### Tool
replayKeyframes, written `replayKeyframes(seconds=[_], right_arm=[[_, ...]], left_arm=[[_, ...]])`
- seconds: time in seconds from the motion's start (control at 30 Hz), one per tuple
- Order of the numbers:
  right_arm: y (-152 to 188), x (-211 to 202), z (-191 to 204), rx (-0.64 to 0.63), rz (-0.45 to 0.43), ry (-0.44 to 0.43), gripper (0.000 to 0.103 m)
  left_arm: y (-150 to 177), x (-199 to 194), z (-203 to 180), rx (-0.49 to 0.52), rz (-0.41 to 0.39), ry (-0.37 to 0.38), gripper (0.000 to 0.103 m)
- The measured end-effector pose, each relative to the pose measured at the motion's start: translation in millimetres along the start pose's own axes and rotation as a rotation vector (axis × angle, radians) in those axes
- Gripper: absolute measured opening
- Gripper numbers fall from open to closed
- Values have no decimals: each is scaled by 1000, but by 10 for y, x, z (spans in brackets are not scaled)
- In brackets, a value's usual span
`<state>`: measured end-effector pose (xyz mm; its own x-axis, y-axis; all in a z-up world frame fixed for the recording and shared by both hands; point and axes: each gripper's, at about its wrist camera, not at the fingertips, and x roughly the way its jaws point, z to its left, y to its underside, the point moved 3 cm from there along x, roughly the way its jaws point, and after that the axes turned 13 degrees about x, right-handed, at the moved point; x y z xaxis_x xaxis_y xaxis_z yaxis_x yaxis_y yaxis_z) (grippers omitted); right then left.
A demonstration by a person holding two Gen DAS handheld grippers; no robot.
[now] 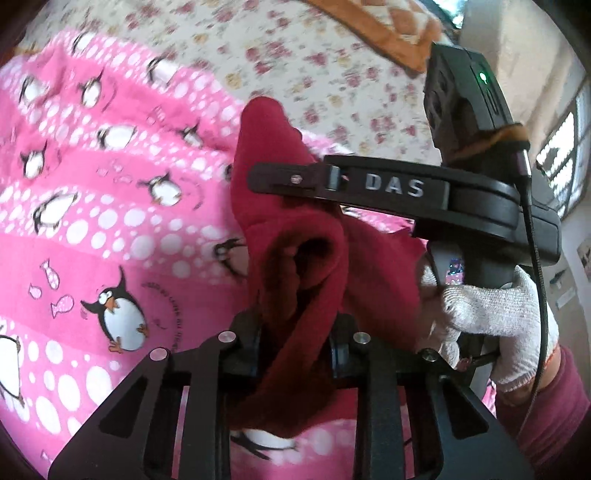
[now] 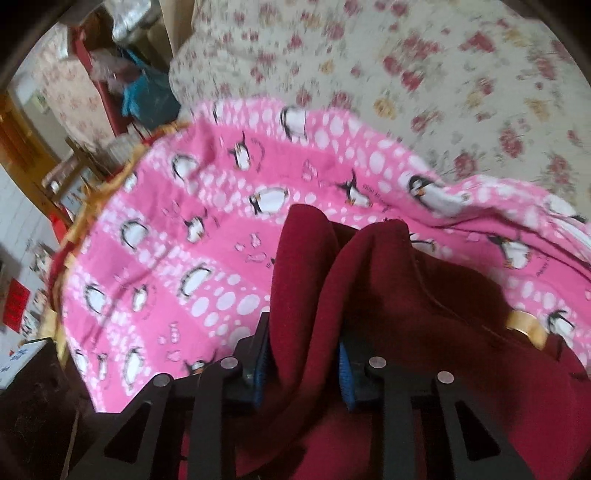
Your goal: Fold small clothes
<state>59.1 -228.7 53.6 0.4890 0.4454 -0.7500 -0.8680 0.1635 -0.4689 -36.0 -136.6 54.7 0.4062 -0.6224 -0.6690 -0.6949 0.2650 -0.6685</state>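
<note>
A dark red fleece garment (image 1: 295, 229) is bunched and lifted above a pink penguin-print blanket (image 1: 92, 206). My left gripper (image 1: 295, 354) is shut on a thick fold of the red fabric, which rises between its fingers. In the right wrist view the same red garment (image 2: 369, 288) stands in two humps, and my right gripper (image 2: 304, 363) is shut on it, its blue pads pressing the cloth. The right gripper's black body crosses the left wrist view, and a white-gloved hand (image 1: 491, 325) holds it.
The pink blanket (image 2: 207, 236) lies over a floral bedsheet (image 2: 406, 74). An orange patterned cloth (image 1: 388, 33) lies at the far edge of the bed. Beyond the bed's left side are a chair, a blue bag (image 2: 147, 96) and a tiled floor.
</note>
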Motion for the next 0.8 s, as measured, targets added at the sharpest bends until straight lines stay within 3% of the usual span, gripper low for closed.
replayKeyframes(seconds=[0.17,0.4,0.57,0.8], right_arm=[[9,-596,-156,21,-77,-25,29],[138,-1280,-614,71,-147,5,29],[280,-1611,-1051,131,-178,38,28],[572,-1773,-1693,223,-175,96,28]], left_arm=[[-161,-67,-447,66,-8,33,21],[-232,185,-1155,186,38,68,20],[-224,480,-1519,209,76,109,20],[-23,912,-1918,244,151,138,20]])
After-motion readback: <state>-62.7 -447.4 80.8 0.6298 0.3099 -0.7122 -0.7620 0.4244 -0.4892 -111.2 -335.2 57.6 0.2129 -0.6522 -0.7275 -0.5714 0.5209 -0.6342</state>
